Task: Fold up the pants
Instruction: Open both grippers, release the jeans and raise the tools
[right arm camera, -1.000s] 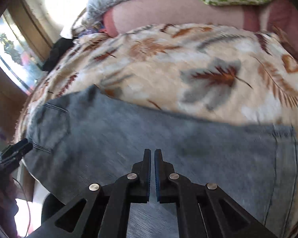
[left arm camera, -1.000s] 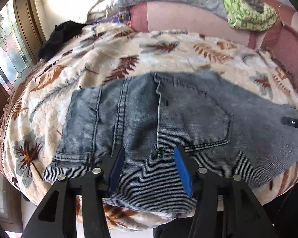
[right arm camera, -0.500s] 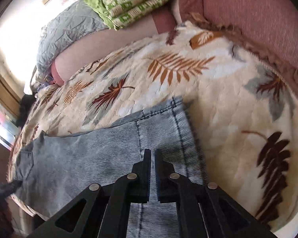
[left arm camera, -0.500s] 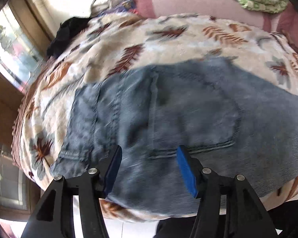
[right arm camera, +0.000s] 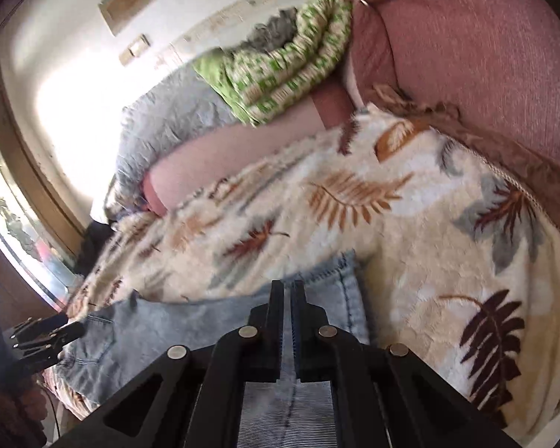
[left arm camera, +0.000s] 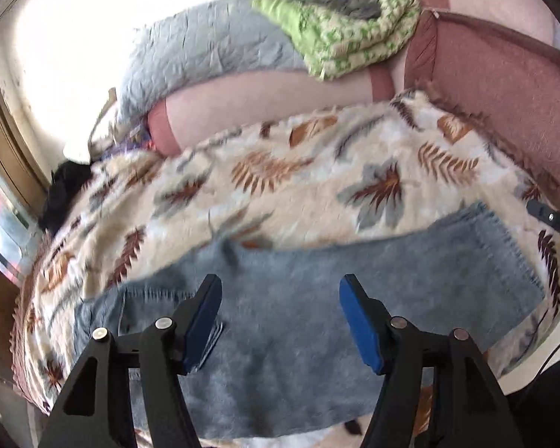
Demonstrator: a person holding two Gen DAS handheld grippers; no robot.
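Note:
Blue-grey denim pants lie flat across a leaf-patterned blanket, waist to the left, leg hem to the right. My left gripper is open, its blue pads spread above the middle of the pants, holding nothing. My right gripper is shut with its tips over the hem end of the pants; whether cloth is pinched between the fingers cannot be told. The right gripper's tip shows at the right edge of the left wrist view. The left gripper shows at the left edge of the right wrist view.
The leaf-patterned blanket covers a sofa seat. A pink backrest rises at the right. A grey quilt and a green folded blanket lie on the back. A black item sits at the far left by a window.
Both grippers have swung to the right along the pants: the left from the back pocket toward the leg, the right to the hem end. Both have tilted up. Left stays open, right stays shut.

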